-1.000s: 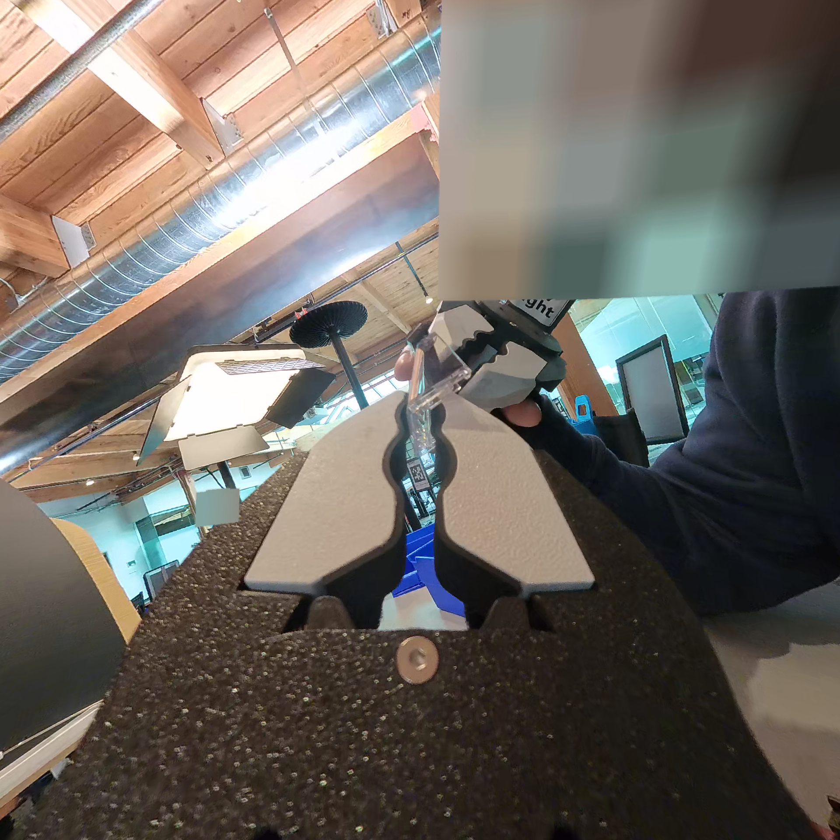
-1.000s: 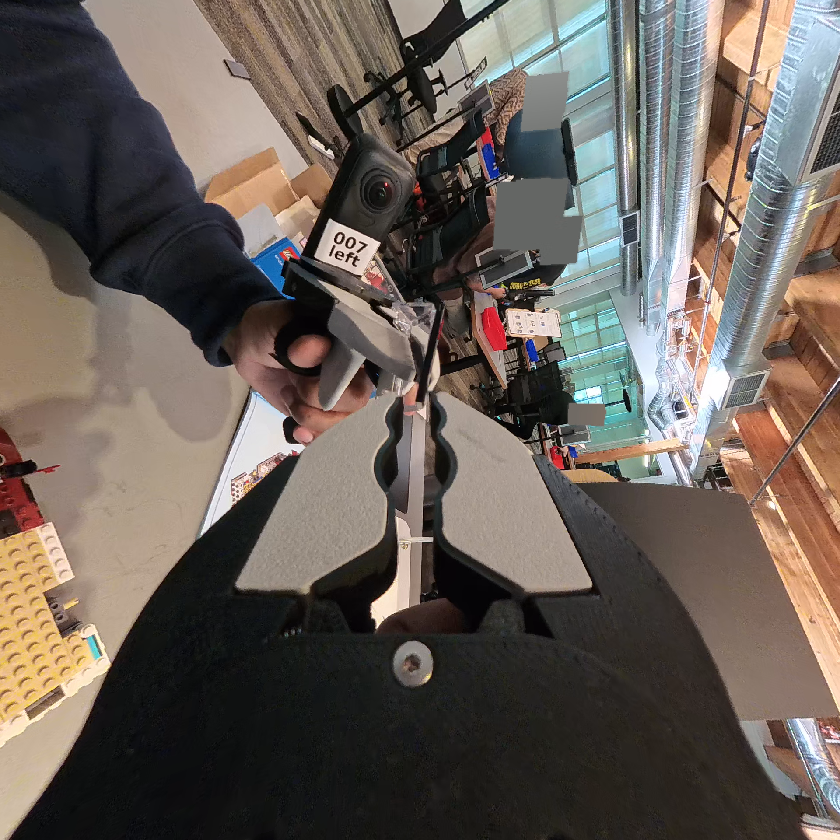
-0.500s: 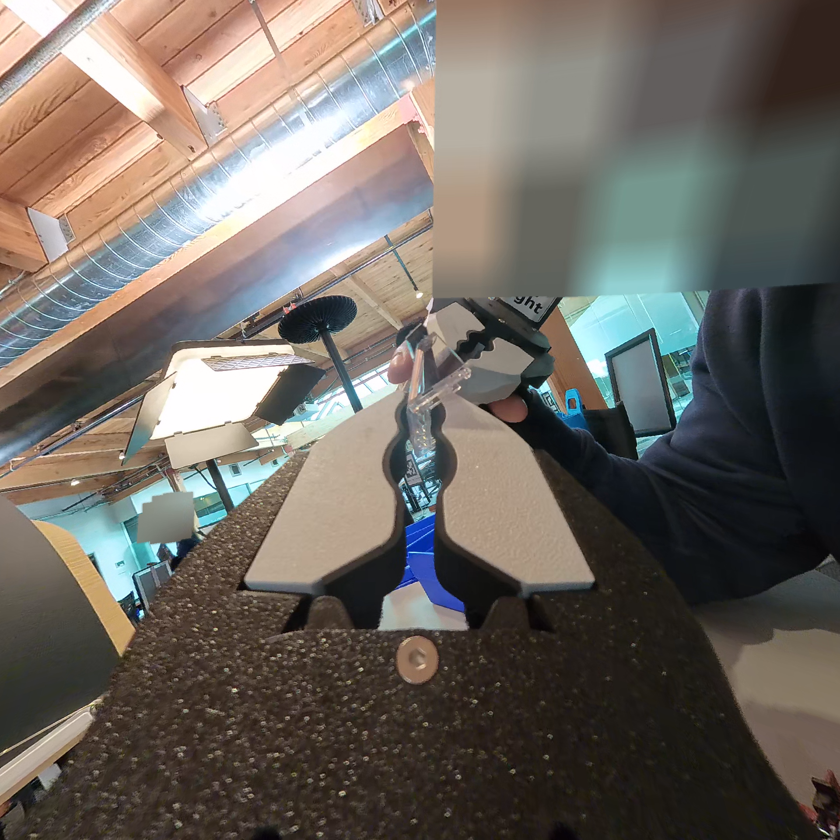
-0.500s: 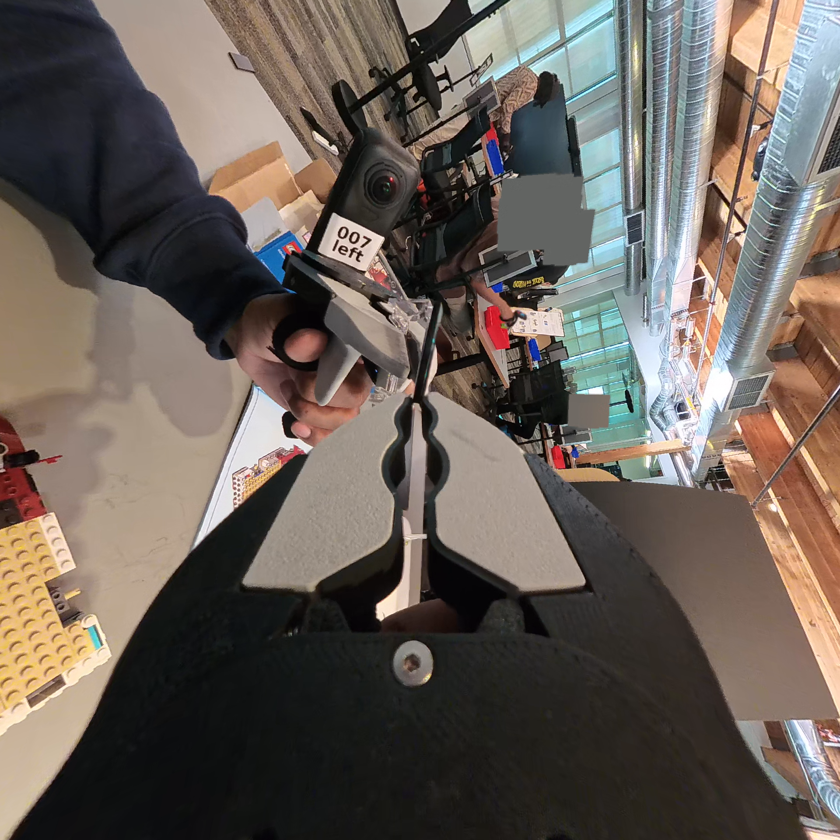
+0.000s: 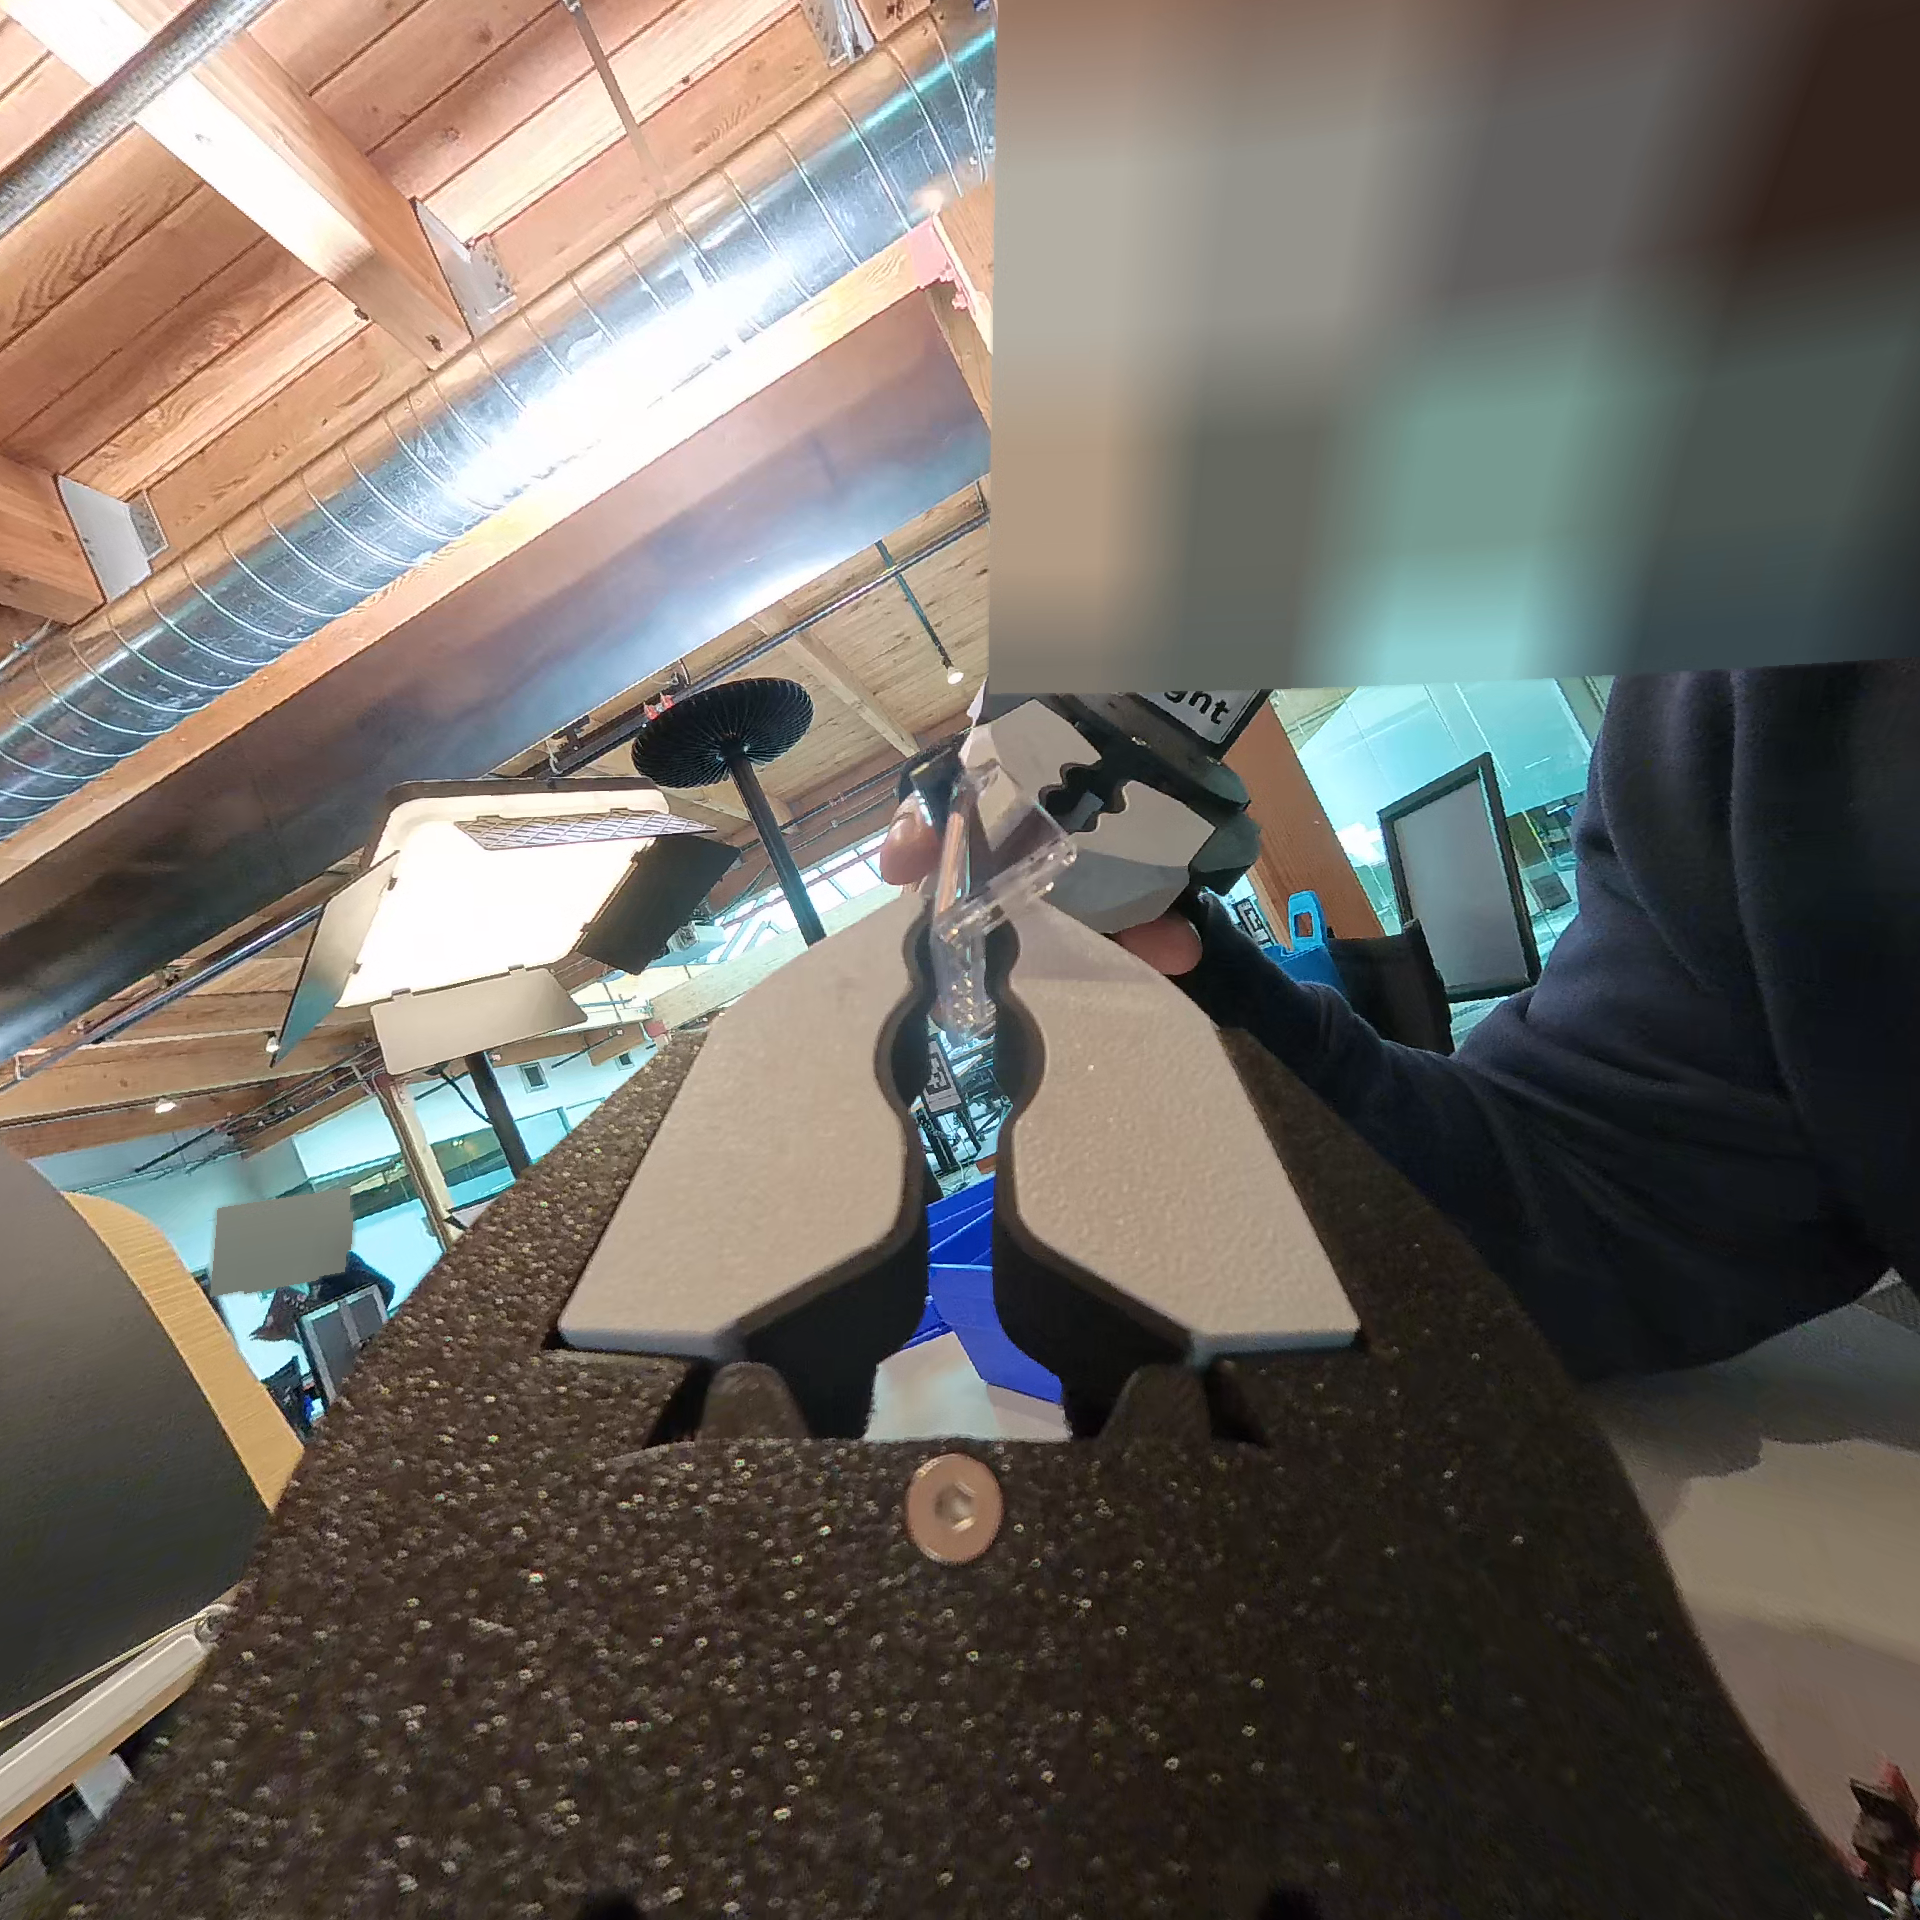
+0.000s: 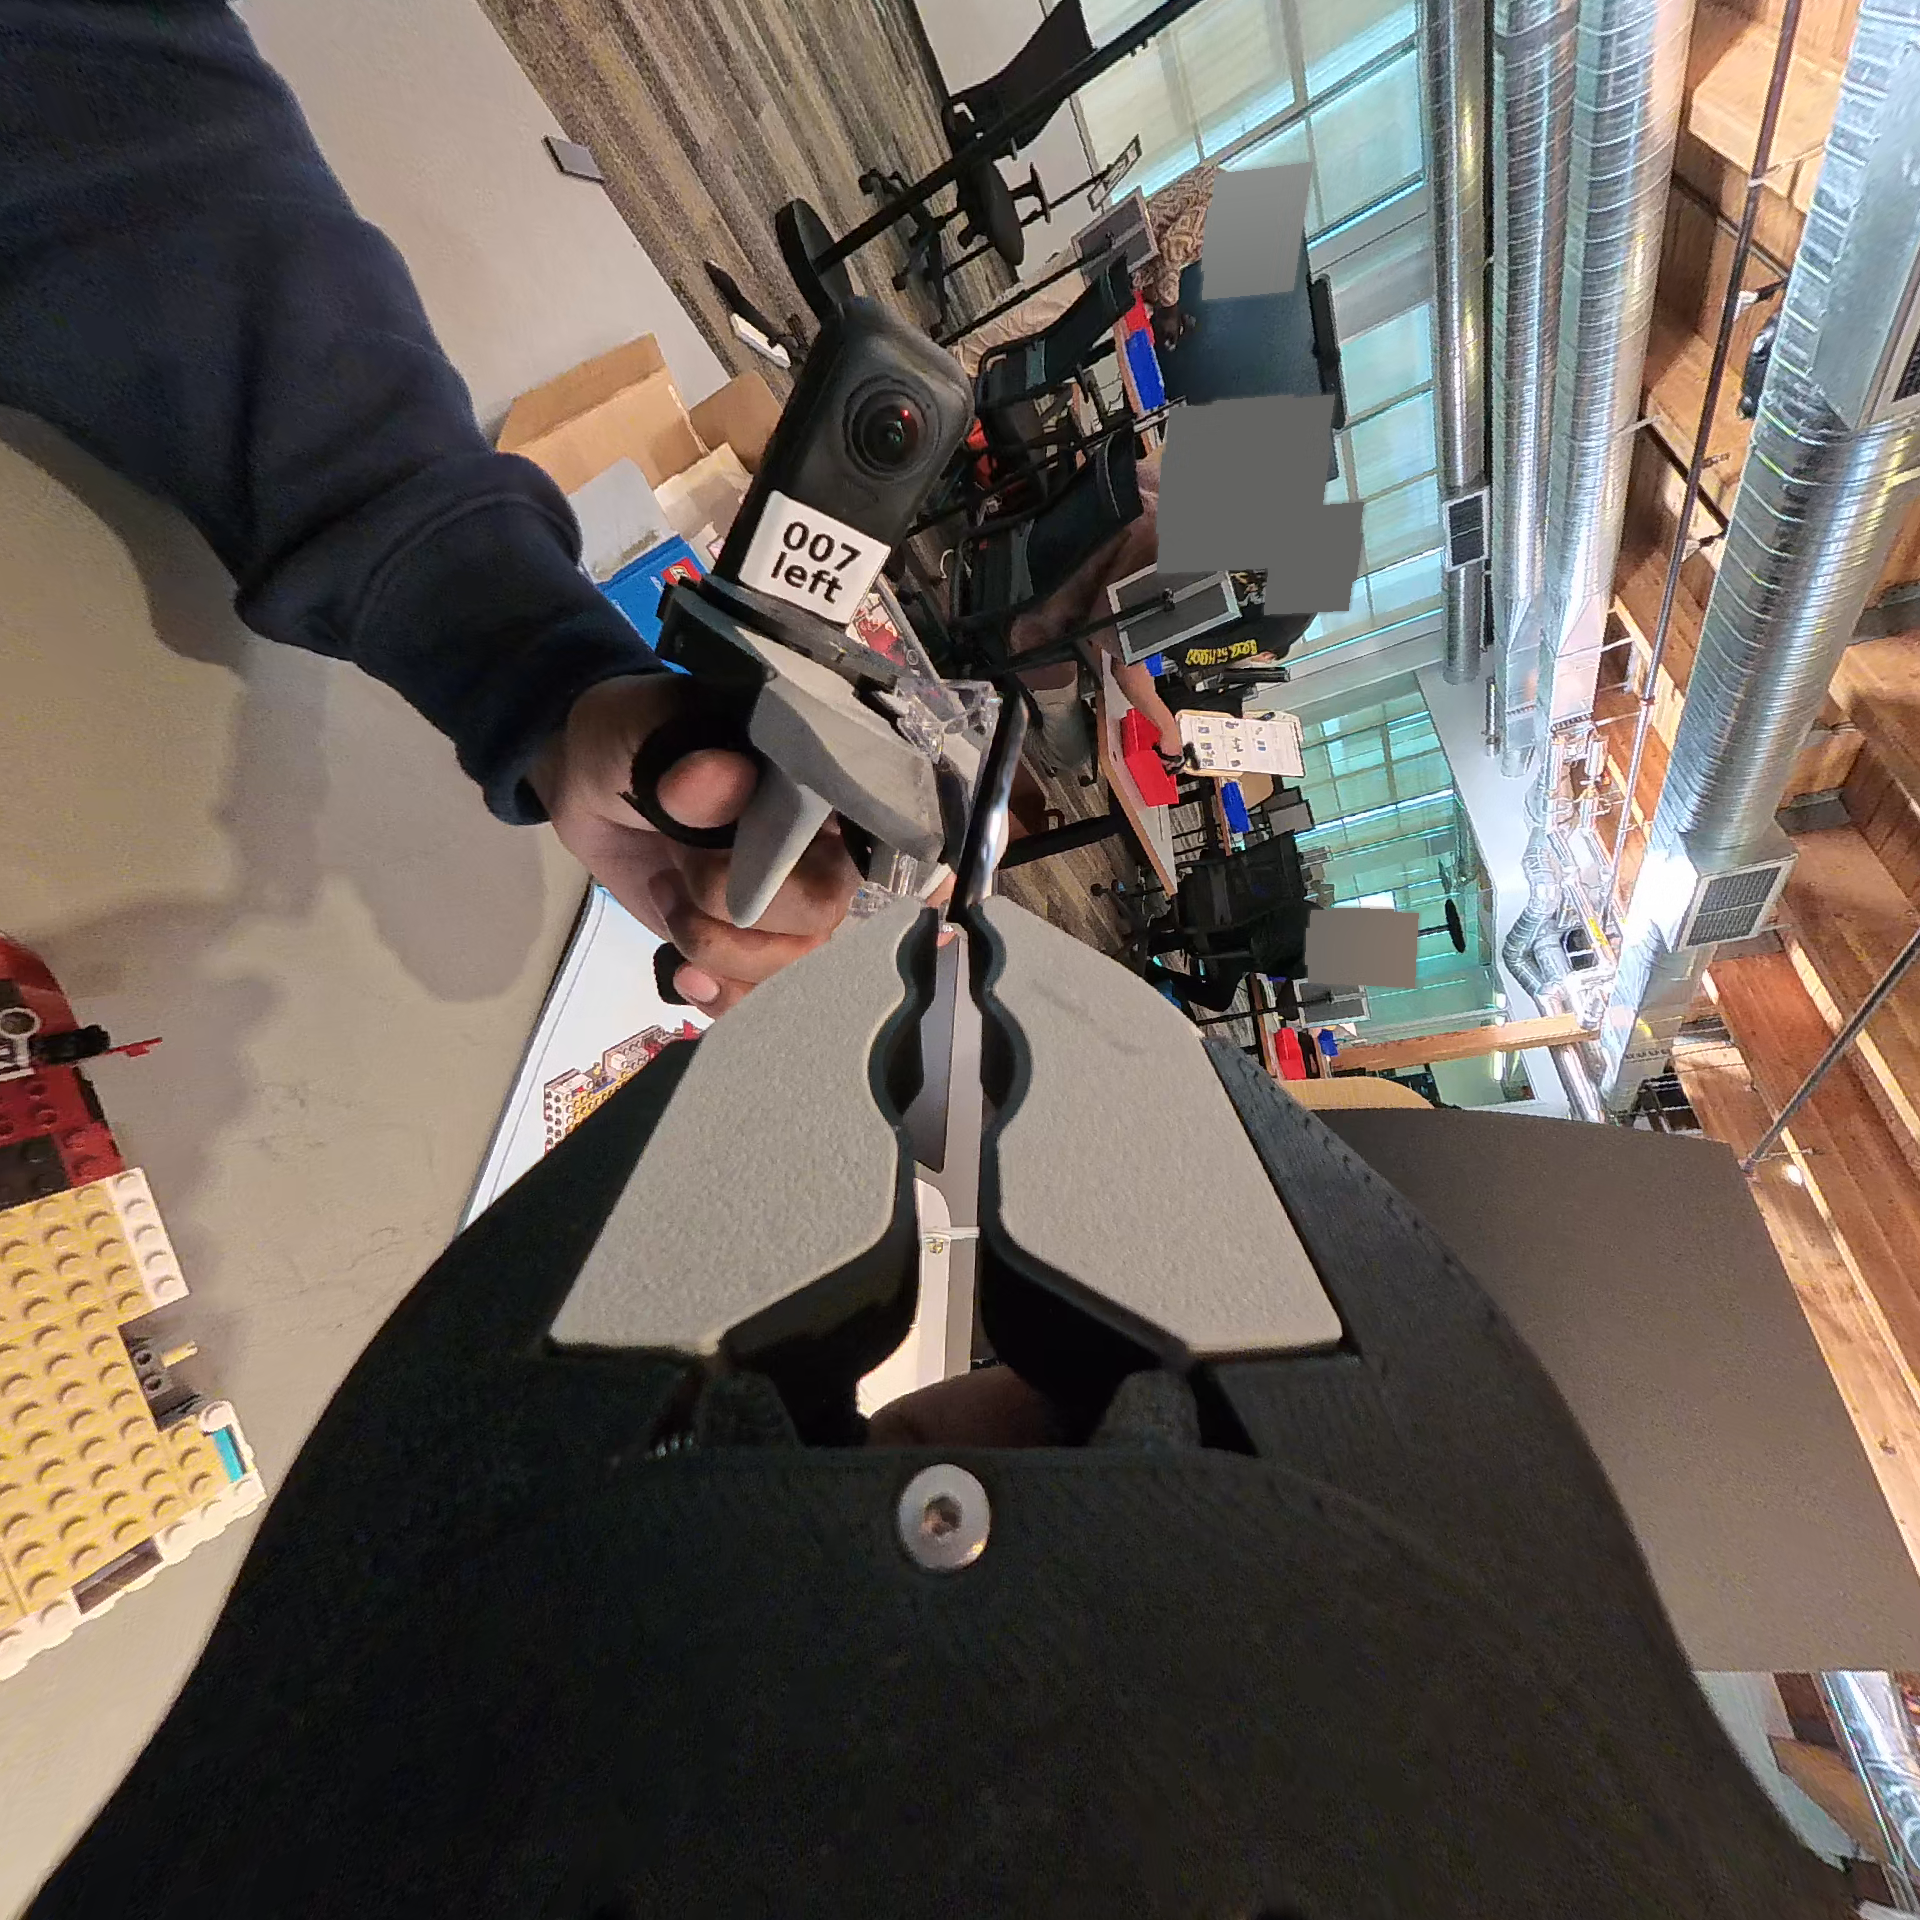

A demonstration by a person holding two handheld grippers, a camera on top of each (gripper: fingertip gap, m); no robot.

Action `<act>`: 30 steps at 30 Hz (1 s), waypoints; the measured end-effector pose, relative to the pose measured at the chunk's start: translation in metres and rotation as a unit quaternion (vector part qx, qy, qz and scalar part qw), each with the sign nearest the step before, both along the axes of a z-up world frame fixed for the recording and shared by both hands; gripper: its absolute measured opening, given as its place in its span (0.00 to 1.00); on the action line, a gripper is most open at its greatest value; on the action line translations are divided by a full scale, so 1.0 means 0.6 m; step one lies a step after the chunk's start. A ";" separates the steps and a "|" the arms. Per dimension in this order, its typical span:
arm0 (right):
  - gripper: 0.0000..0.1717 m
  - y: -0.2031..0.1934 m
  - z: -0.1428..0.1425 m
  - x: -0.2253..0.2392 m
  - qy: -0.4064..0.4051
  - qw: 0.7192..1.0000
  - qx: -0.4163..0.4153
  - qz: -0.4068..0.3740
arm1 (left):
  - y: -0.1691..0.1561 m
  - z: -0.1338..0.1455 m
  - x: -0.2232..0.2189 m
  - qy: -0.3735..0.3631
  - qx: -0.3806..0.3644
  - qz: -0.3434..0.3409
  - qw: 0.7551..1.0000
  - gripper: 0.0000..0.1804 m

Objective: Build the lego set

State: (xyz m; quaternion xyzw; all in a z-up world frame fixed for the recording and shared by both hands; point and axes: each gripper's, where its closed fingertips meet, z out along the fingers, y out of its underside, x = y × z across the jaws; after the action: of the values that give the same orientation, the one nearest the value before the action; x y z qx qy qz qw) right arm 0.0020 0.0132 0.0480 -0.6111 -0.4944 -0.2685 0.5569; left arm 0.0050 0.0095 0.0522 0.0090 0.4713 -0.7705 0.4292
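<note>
Clear plastic, an angled piece (image 5: 961, 940), sits pinched in my left gripper (image 5: 961, 935); my right gripper (image 6: 961, 920) is nearly closed on a thin dark strip (image 6: 992, 790) right against that piece. I'd keep both grips firm and steady, well above the brick model (image 6: 73, 1351) on the table.

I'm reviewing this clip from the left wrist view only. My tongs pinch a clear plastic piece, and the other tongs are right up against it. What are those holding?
Observer: In the right wrist view, the right tongs are shut on a thin black strip. Its far end is close beside the clear piece.
Operator: What's on the table?
Observer: A yellow-and-white brick build lies at that view's left edge.
Operator: Anything else?
Observer: A red brick build sits just above it in the picture.
</note>
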 end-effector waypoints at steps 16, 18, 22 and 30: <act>0.04 0.001 -0.003 0.000 0.015 1.000 -0.007 0.014 | 0.002 0.002 0.000 0.000 -0.007 -0.006 1.000 0.04; 0.03 0.001 -0.001 -0.001 0.019 1.000 -0.005 0.020 | 0.003 0.003 -0.001 -0.001 -0.008 -0.008 1.000 0.04; 0.03 0.001 0.001 -0.003 0.028 0.999 -0.002 0.031 | 0.003 0.005 -0.002 0.001 -0.016 -0.017 1.000 0.04; 0.04 0.000 0.001 -0.008 0.036 0.998 -0.004 0.043 | 0.000 0.005 -0.002 0.005 -0.018 -0.028 0.999 0.04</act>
State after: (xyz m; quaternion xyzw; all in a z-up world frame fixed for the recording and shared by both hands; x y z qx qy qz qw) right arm -0.0029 0.0134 0.0485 -0.6007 -0.5006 -0.2200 0.5832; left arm 0.0035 0.0096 0.0554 0.0106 0.4587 -0.7909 0.4049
